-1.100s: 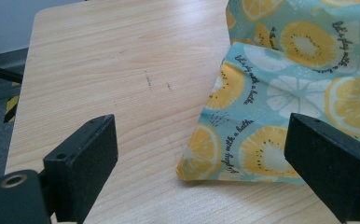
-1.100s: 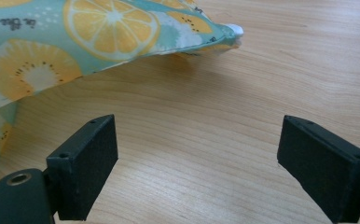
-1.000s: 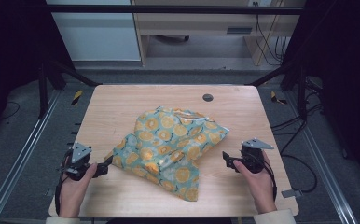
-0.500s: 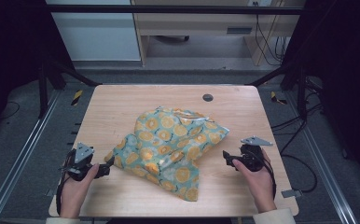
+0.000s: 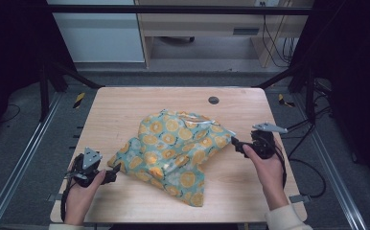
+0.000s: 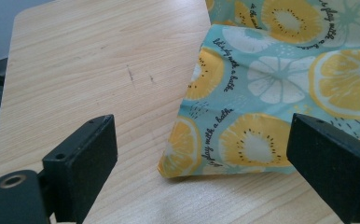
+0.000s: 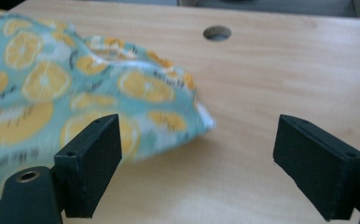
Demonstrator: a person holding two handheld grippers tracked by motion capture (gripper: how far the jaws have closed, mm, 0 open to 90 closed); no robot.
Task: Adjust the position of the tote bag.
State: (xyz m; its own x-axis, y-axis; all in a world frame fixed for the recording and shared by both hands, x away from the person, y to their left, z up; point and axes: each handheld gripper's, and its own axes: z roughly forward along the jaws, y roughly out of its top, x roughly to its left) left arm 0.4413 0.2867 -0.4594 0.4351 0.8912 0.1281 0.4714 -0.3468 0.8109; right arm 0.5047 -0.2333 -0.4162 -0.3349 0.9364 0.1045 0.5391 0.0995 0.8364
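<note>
A crumpled teal cloth (image 5: 176, 151) printed with orange and lemon slices lies in the middle of the wooden table (image 5: 125, 105). My left gripper (image 5: 113, 171) is open at the cloth's near left corner (image 6: 178, 168), which lies between and just beyond its jaws. My right gripper (image 5: 234, 142) is open at the cloth's right corner (image 7: 201, 116), pointing left at it. Neither gripper holds anything. The cloth (image 6: 285, 70) is folded over itself in layers.
A round hole (image 5: 213, 100) sits in the table near its far edge, also seen as a hole (image 7: 217, 32) beyond the right gripper. Metal frame rails (image 5: 20, 163) run along both table sides. Cables (image 5: 312, 167) trail on the floor at right.
The right gripper has moved up and left toward the cloth's right corner. The left gripper has shifted slightly nearer the table's front edge, staying at the cloth's left corner.
</note>
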